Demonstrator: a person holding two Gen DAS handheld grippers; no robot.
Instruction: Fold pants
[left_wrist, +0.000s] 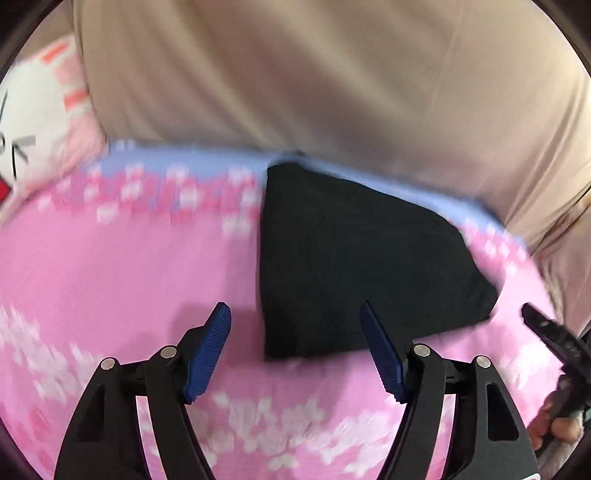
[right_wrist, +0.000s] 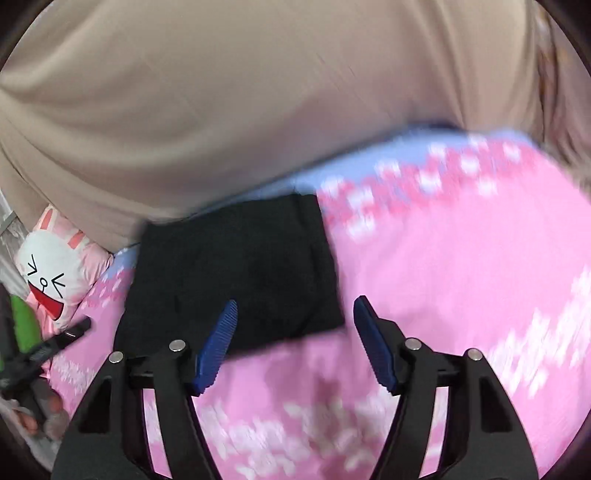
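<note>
Lying folded into a compact dark block, the pants (left_wrist: 354, 258) rest flat on a pink blossom-print bedspread (left_wrist: 122, 266), close to its pale blue far border.

Item, left claw (left_wrist: 295, 314): blue ribbed pads spread well apart, nothing between them. The pants sit from 12 to 1 o'clock of this claw; the right-hand pad overlaps the near edge of the cloth in the left wrist view, while the left-hand pad stands over bare bedspread. Whether any pad touches the fabric cannot be told.

Item, right claw (right_wrist: 295, 308): pads likewise spread apart and empty. In the right wrist view the pants (right_wrist: 236, 273) lie from 10 to 12 o'clock; the left-hand pad overlaps the near edge of the cloth, and the right-hand pad stands just beside the cloth's near right corner, over the bedspread (right_wrist: 461, 277).

Item, surroundings: a beige draped cloth (left_wrist: 295, 74) fills the far field at 12 o'clock in both views. A pink cushion with a white cartoon rabbit face (right_wrist: 51, 280) lies at 9 o'clock in the right wrist view. Each claw appears at the edge of the other's view, at 3 o'clock and 9 o'clock respectively. Both views are motion-blurred.
</note>
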